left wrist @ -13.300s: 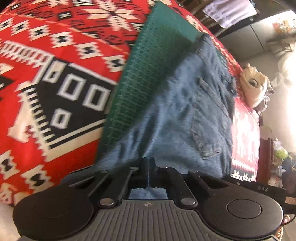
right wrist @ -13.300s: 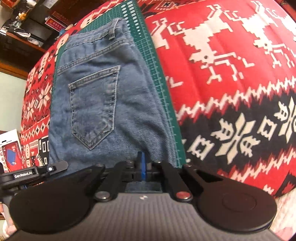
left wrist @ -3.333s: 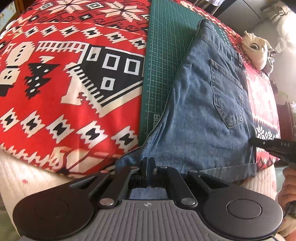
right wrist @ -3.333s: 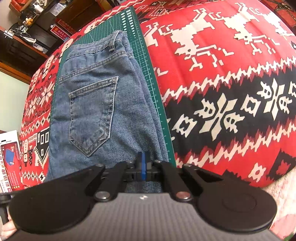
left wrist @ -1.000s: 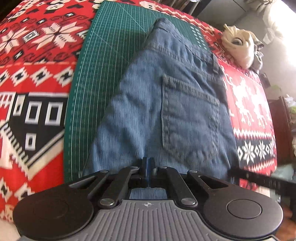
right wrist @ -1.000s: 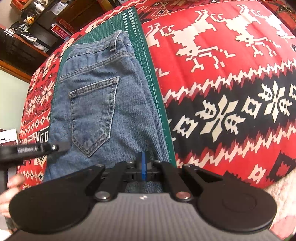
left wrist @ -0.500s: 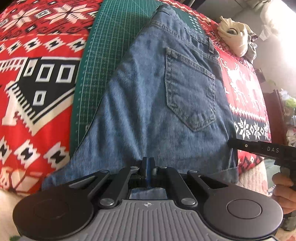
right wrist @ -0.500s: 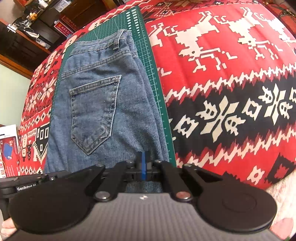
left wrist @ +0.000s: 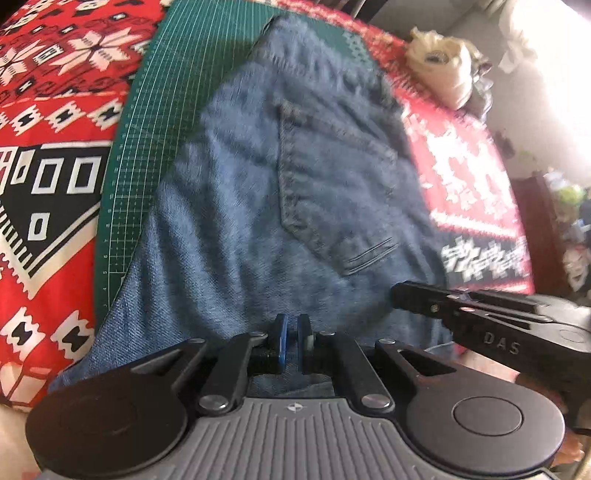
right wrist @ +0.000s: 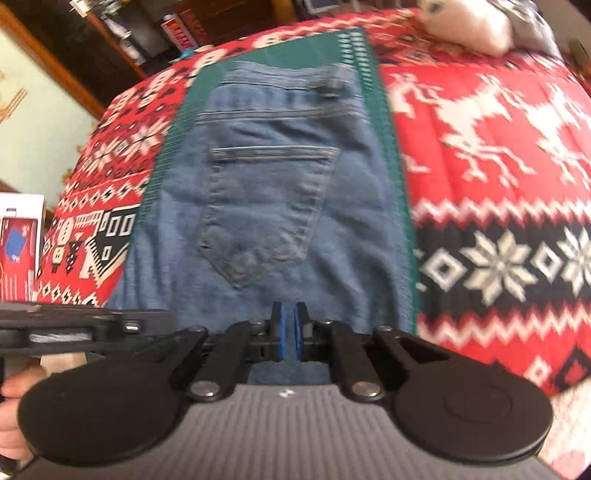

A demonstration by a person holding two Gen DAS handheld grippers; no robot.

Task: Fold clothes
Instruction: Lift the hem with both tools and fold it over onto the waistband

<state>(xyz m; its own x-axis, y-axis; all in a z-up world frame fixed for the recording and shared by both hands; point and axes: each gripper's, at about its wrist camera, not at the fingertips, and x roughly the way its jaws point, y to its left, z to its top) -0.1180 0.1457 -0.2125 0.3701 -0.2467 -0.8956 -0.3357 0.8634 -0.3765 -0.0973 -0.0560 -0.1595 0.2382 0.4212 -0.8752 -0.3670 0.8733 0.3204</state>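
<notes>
Folded blue jeans [left wrist: 280,192] lie back-pocket up on a green cutting mat [left wrist: 155,110], waistband at the far end; they also show in the right wrist view [right wrist: 273,206]. My left gripper [left wrist: 290,341] stands at the near end of the jeans, its blue pads a small gap apart, with denim showing between them. My right gripper [right wrist: 287,332] is the same, at the near end of the jeans with a narrow gap. Each gripper shows from the side in the other's view, the right [left wrist: 480,314] and the left [right wrist: 85,328].
The mat lies on a red, white and black patterned blanket [right wrist: 498,166]. A cream stuffed toy [left wrist: 439,62] sits at the far right of the bed. A white and red box [right wrist: 18,243] stands at the left. Dark shelves [right wrist: 147,33] are behind.
Both grippers' pads have parted slightly from fully shut. Both have swung closer together over the near end of the jeans; the views are motion-blurred.
</notes>
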